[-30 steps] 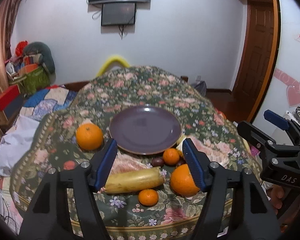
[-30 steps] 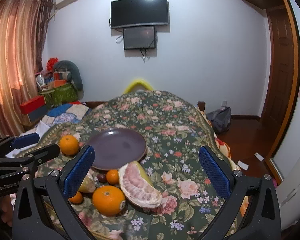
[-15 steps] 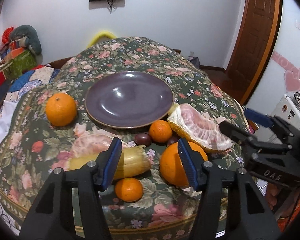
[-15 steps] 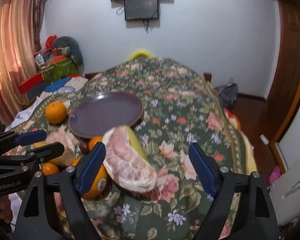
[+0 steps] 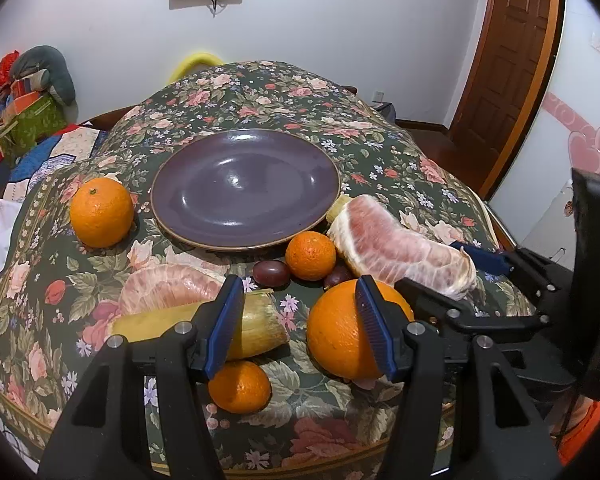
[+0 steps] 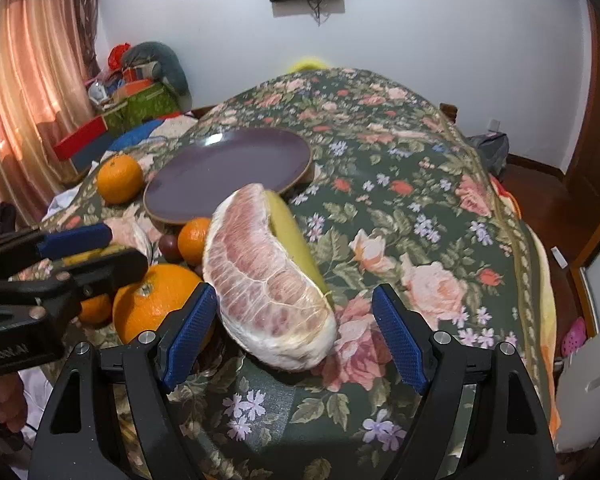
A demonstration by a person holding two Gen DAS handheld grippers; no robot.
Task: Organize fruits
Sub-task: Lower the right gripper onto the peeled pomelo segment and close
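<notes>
Nothing is sorted yet: the purple plate (image 5: 244, 188) sits bare on the floral worktop (image 6: 420, 200) with every fruit beside it. The right tongs (image 6: 292, 334), spread apart, straddle the peeled pomelo wedge (image 6: 268, 276); the left tongs (image 5: 300, 320), also apart and empty, hover between the pomelo rind piece (image 5: 256, 322) and the large orange (image 5: 336, 332)

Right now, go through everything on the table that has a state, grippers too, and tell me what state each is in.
Plate: bare, no fruit on it.
Right pomelo piece: peeled, rind attached, on the cloth between the right gripper's open fingers.
Left pomelo piece: peeled, on the cloth.
Big orange: whole, unpeeled.
Left gripper: open, holding nothing.
Right gripper: open, not yet closed.
</notes>
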